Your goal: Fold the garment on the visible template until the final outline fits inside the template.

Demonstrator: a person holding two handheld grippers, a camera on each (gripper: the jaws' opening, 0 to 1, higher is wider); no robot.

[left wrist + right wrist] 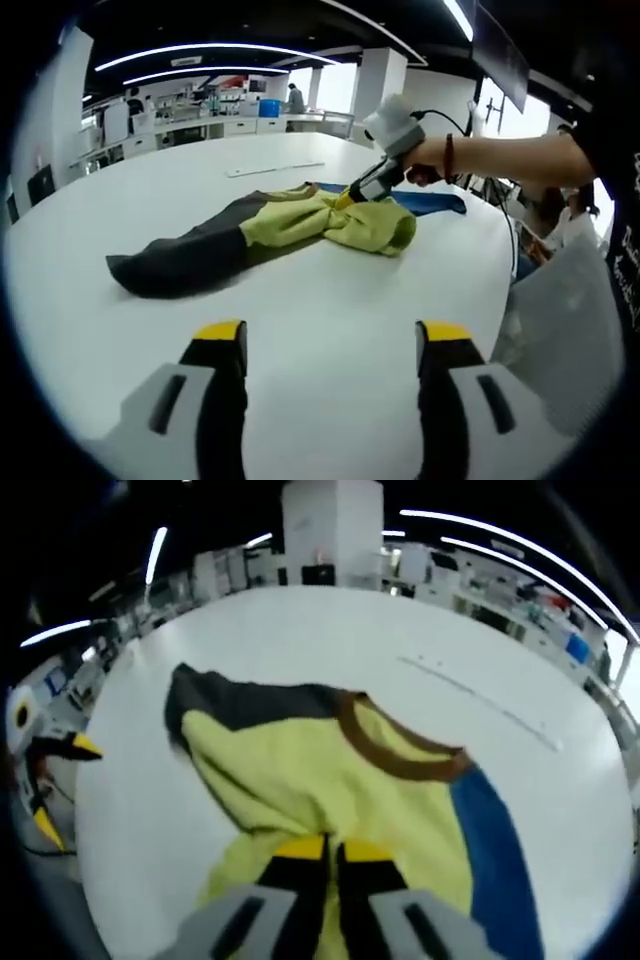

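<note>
- My right gripper (333, 852) had its jaws pinched together on the yellow-green fabric of the crumpled yellow, dark grey and blue garment (270, 232), which lay bunched on the round white table (300, 330).
- My left gripper (331, 345) hung wide open, holding nothing, well short of the cloth.
- I judged folding barely begun; I could not make out the template.
</note>
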